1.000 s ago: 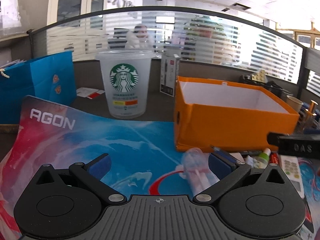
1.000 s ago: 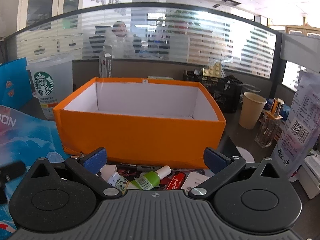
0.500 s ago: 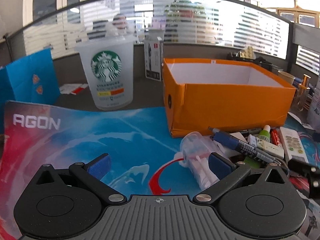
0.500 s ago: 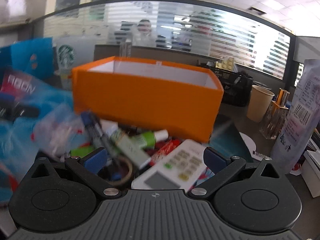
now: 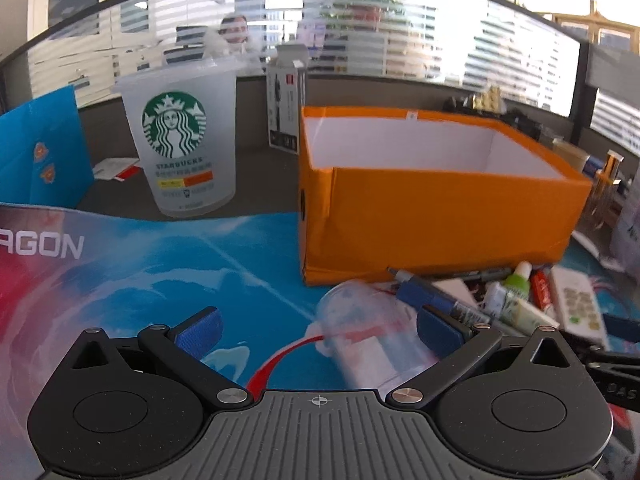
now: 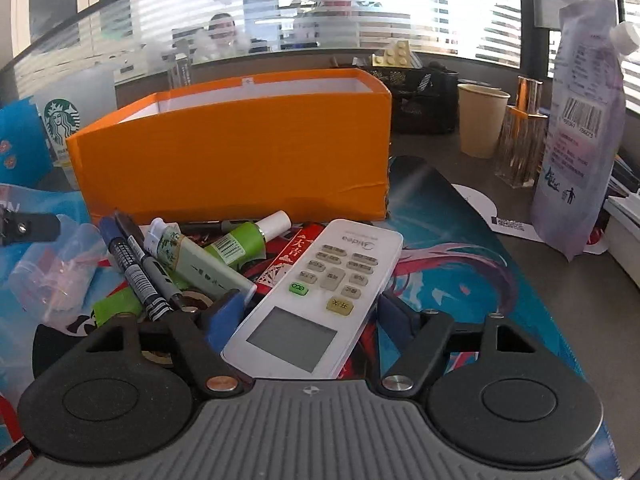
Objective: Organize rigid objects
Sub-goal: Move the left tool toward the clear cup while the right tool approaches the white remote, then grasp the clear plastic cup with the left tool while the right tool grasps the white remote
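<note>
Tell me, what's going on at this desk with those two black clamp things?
A person is sorting desk clutter with two handheld grippers. The right gripper is closing its fingers around a white remote control in the pile before the orange box, which looks empty. The left gripper hangs open over a clear plastic cup lying on its side, not gripping it.

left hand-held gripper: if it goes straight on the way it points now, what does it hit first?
Most likely the clear plastic cup lying on its side on the mat, just ahead between the open left hand-held gripper fingers. The orange box sits behind it. Depth is uncertain.
</note>
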`<state>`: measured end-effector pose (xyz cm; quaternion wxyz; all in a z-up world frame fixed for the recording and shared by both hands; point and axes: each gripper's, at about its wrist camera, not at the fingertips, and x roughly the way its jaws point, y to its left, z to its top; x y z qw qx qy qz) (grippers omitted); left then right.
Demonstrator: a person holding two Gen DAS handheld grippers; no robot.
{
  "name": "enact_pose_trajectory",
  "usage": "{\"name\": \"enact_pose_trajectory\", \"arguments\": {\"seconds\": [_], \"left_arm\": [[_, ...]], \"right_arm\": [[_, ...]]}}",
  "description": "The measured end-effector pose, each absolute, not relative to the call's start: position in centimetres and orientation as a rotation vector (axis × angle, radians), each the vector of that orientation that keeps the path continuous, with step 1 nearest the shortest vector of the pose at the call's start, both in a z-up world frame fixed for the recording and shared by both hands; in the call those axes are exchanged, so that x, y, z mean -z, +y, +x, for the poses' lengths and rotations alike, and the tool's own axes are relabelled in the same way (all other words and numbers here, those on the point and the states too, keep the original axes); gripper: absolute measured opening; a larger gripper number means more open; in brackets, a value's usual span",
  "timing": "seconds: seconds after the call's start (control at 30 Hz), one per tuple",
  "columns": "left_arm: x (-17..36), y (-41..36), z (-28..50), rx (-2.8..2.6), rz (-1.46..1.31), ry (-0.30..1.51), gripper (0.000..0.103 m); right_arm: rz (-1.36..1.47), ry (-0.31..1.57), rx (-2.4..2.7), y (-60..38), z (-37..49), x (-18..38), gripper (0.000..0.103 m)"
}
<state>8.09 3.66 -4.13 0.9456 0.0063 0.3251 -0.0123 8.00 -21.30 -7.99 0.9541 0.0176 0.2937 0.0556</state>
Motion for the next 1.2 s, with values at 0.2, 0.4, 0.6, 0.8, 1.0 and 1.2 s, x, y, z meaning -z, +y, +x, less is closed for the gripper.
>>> {"name": "enact_pose_trajectory", "arguments": {"seconds": [0.2,0.4,0.6,0.8,1.0,1.2], "left_arm": [[5.3,4.6,8.9,0.04,-0.081,0.714,0.103],[7.2,4.1,10.3,0.125,-0.136,0.759,0.103],[7.9,2.2,9.8,0.131,0.04,0.692,0.049],[7.7,2.7,10.0,0.152,0.025,0.702,0.049],[6.2,3.1,8.7,0.149,0.031,0.647,0.049],[4.3,3.4,7.4,0.159,0.027,0.602,0.049]], "right_arm": [[0.017,0.593,-0.072,-22.0,6.6,8.0,0.071],[-0.014,0.607,-0.071,-22.0,7.2,8.6,0.072],[-0.029,0.6,-0.094,-22.2,7.5,8.5,0.054],[-0.012,0.598,-0.115,-22.8,7.8,8.5,0.051],[0.189,0.627,-0.159,-25.5,8.0,7.8,0.05],[0.233,0.616,-0.188,-25.6,7.1,6.6,0.05]]}}
